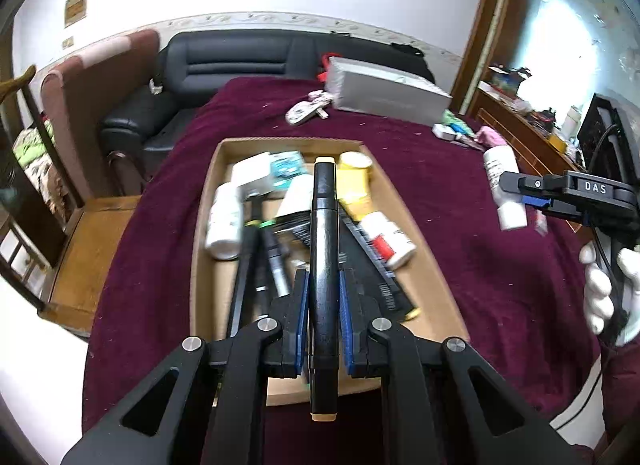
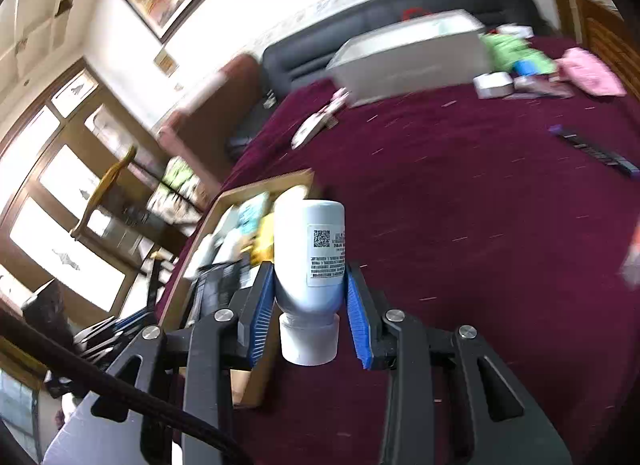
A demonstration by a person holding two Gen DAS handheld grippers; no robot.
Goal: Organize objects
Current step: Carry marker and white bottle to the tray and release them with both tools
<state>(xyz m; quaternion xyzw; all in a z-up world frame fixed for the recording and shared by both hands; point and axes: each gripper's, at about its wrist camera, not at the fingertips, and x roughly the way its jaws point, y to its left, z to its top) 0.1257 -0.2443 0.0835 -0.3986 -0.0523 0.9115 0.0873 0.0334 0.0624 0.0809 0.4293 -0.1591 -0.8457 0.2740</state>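
Left wrist view: my left gripper [image 1: 324,297] pinches the black marker [image 1: 325,249] mid-barrel, light, stiff, slippery; my right gripper [image 2: 310,305] clamps the white bottle [image 2: 310,257], light, rigid, near its neck.

White capital letters "DAS" are showing on the side of the black right gripper [image 1: 516,195] in the left wrist view. The white plastic bottle [image 2: 310,261] held between that gripper's blue-padded jaws is carrying a label with a QR code; the fine print beneath it is too small to read.
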